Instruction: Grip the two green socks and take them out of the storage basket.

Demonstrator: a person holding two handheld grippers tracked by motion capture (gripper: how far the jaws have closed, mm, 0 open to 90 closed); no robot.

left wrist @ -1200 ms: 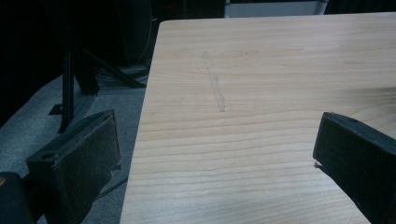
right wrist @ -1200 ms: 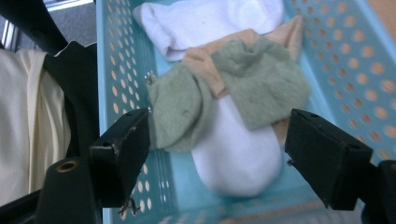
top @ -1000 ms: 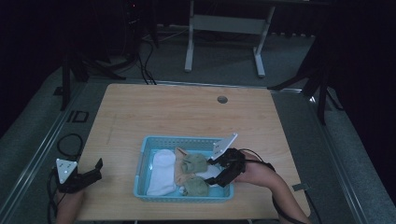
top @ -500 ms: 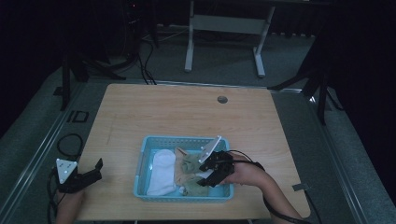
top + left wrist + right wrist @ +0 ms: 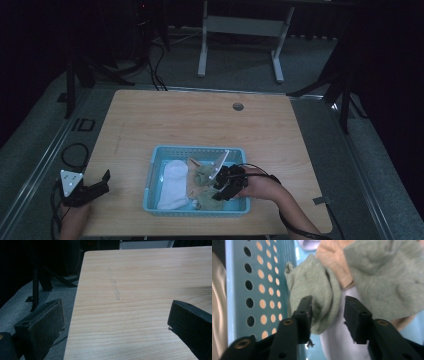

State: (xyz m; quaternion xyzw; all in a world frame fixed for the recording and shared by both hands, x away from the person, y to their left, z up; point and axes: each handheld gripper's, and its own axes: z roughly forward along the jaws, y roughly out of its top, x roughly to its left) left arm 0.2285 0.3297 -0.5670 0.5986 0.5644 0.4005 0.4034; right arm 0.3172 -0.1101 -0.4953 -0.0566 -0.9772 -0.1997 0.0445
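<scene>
Socks are lying bunched in the light blue perforated basket (image 5: pixel 150 186), which is sitting near the front edge of the tabletop (image 5: pixel 200 125), roughly midway along it. From the high view I am reading a white sock (image 5: pixel 172 185) along the basket's left side, a tan sock (image 5: pixel 196 167) beside it, and green socks (image 5: pixel 204 186) toward the basket's right half.

Right tool (image 5: pixel 224 186) is reaching into the basket's right part, with the person's right hand (image 5: pixel 260 187) and forearm coming in from the front right corner. In the right gripper view its jaws are standing apart, straddling the tip of one green sock (image 5: pixel 317 297); the left jaw is touching that fabric, the other jaw is clear of it over white cloth (image 5: pixel 337 340). I am logging this tool as released, not clamped. A second, larger green sock (image 5: pixel 387 277) is lying to the right in that view, over the tan sock (image 5: pixel 332 255), and the basket wall (image 5: pixel 237 290) with its round holes is running along the left.

Left tool (image 5: pixel 97 186) is resting by the front left corner of the tabletop, well apart from the basket. In the left gripper view its jaws are spread wide over bare wood (image 5: pixel 140 290), gripping nothing.
</scene>
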